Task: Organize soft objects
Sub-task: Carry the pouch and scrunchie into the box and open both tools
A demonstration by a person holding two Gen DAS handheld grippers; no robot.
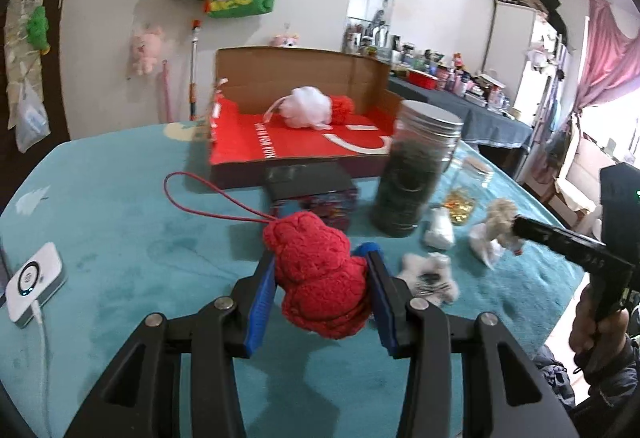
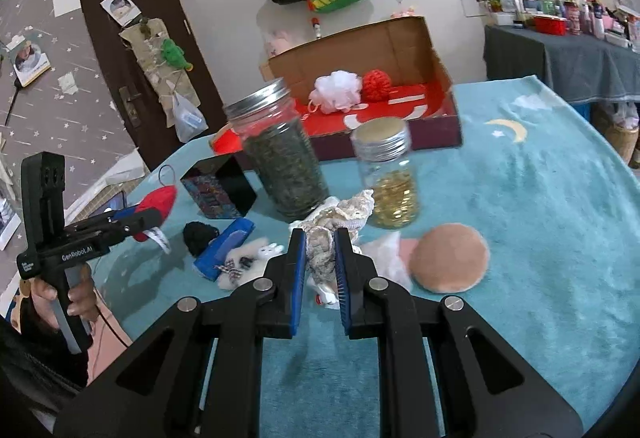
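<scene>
Left wrist view shows the left gripper point(image 1: 320, 294) squeezed part way shut on a red knitted toy point(image 1: 320, 274), held just above the blue table point(image 1: 120, 238), with its red loop point(image 1: 200, 197) trailing toward the box. Over in the right wrist view, the right gripper point(image 2: 320, 266) is pinched tight on a cream knitted toy point(image 2: 320, 254), also near the table top. So I think both hands are at the carrying step: each one has a soft thing and needs to bring it to the cardboard box point(image 2: 400, 37) at the far side of the table. Next, each hand must lift its toy high enough to clear the jars and the low front wall of the box, then let go inside. Two jars stand in the way: one tall jar of dark leaves point(image 2: 284, 165) and one small jar of gold bits point(image 2: 392, 181). Two soft things already sit in the box: one white puff point(image 2: 336, 89) and one red ball point(image 2: 376, 83). Still lying on the table I count one round pink pad point(image 2: 448, 258), one little white furry toy point(image 2: 248, 258), one black fuzzy lump point(image 2: 200, 238) and one blue thing point(image 2: 228, 242) I cannot name. One small dark box point(image 2: 220, 185) stands there too.
</scene>
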